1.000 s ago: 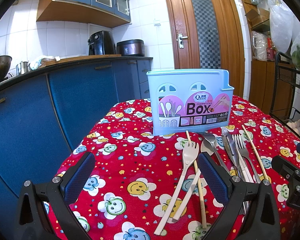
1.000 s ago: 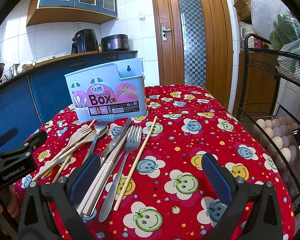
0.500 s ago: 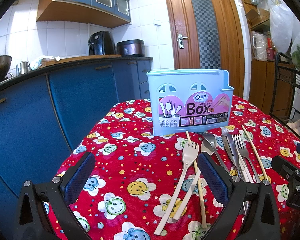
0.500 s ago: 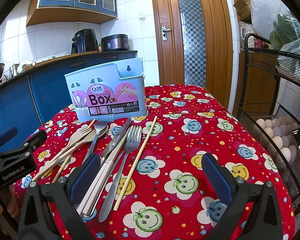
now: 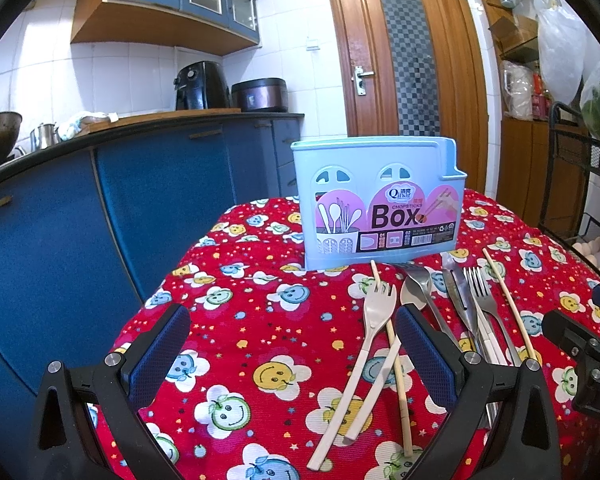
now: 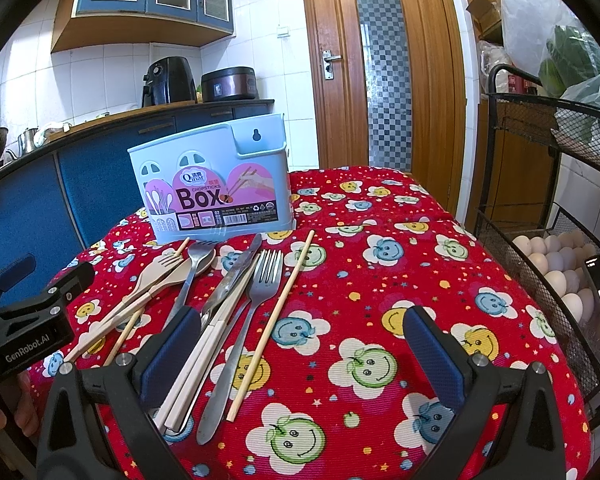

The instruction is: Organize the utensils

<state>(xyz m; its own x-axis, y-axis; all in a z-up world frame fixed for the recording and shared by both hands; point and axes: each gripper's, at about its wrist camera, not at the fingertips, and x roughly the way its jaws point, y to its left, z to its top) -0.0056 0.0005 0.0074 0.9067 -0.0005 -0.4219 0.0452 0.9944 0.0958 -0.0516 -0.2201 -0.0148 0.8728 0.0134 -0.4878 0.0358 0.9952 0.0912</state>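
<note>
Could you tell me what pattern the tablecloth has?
Red tablecloth with smiley-face flowers and stars; right wrist view.

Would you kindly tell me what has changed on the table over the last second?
Nothing visibly changed: both the left gripper and right gripper hang open, and the cutlery lies untouched before the light blue plastic chopsticks box.

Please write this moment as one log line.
left gripper: open, empty | right gripper: open, empty | utensils: on tablecloth | chopsticks box: upright
</note>
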